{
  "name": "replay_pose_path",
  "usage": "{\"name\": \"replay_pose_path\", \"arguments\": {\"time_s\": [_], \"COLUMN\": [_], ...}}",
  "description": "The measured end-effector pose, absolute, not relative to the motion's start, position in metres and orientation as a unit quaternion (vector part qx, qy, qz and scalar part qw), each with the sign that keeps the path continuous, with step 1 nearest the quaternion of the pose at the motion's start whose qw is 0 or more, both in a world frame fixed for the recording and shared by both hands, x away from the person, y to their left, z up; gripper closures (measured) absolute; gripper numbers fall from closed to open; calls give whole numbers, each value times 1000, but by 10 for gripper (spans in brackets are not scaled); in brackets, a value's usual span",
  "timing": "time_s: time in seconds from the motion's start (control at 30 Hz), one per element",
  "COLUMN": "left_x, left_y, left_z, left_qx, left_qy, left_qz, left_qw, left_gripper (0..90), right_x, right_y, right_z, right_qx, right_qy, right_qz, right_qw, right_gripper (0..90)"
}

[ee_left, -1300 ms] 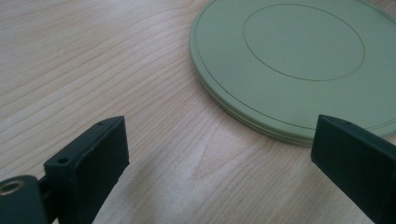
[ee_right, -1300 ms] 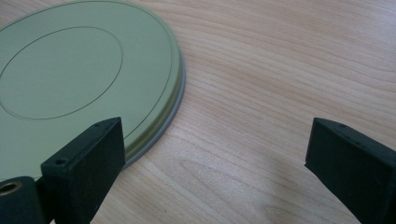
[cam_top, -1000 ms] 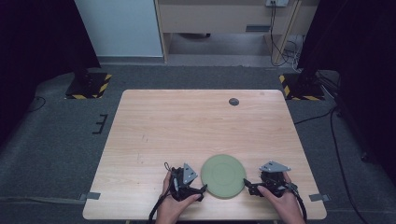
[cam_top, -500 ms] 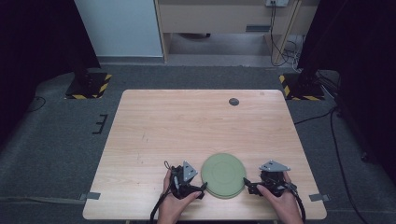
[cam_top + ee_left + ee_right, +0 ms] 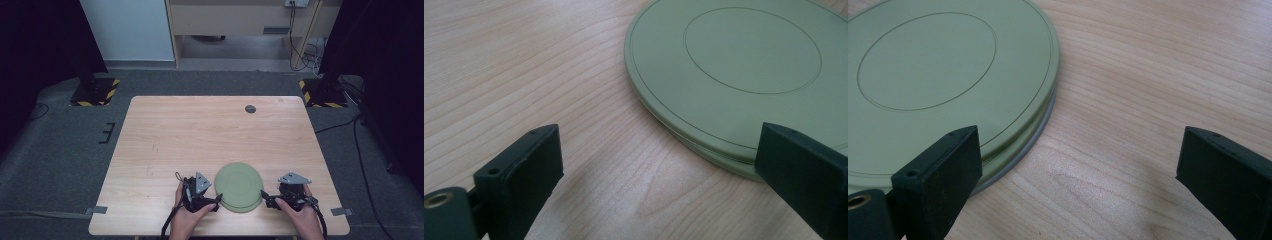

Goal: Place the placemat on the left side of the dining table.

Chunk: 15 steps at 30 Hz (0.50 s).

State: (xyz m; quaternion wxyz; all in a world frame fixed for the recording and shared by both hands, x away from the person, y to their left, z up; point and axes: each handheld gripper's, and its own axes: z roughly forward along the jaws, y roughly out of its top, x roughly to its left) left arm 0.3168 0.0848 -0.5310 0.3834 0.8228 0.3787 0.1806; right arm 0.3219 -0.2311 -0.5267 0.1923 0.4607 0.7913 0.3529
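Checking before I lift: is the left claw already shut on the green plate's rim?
No, in the left gripper view the left claw stands wide open, one jaw over bare table and the other beside the green plate.

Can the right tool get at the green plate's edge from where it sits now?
Probably yes. The right tool sits open beside the green plate, one jaw already over its rim in the right gripper view, and only bare wooden table lies around it.
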Motion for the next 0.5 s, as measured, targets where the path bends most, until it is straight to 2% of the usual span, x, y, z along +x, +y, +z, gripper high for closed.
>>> {"name": "replay_pose_path", "arguments": {"time_s": [0.5], "left_x": [326], "left_y": [83], "left_z": [-531], "left_qx": [824], "left_qy": [381], "left_qz": [184], "left_qw": [377], "left_gripper": [24], "right_x": [324], "right_y": [-226], "right_z": [-529], "right_qx": [462], "right_qy": [793], "right_qz": [343], "right_qw": [202], "right_gripper": [33]}}
